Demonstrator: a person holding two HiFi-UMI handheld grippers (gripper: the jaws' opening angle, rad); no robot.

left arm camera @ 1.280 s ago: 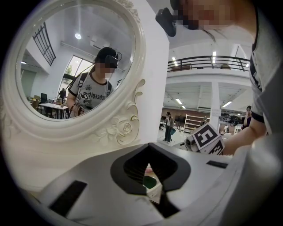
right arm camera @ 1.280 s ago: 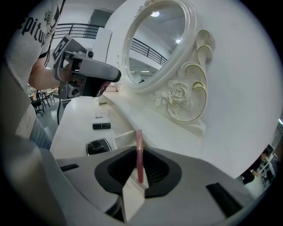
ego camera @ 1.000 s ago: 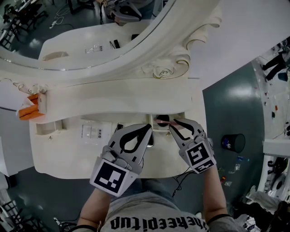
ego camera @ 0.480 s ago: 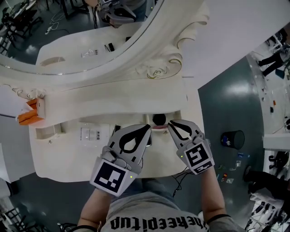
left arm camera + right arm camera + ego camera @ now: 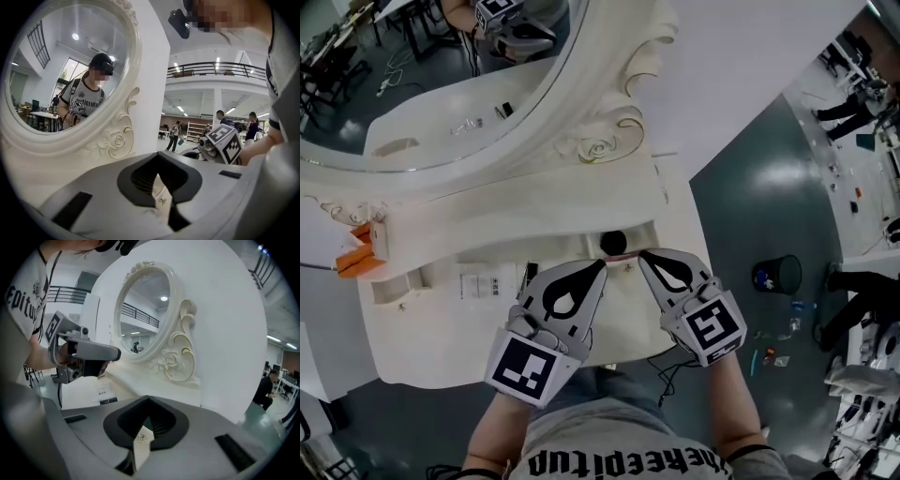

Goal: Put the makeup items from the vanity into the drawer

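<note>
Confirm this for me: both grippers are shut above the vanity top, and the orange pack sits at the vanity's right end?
Not quite. The orange pack sits at the left end of the vanity, not the right, as the head view shows. The rest holds: the left gripper and the right gripper are both shut above the vanity top.

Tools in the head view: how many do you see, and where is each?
2. The left tool is over the vanity top's front middle; the right tool is just to its right, tips near a black round item. Both are fully in view.
</note>
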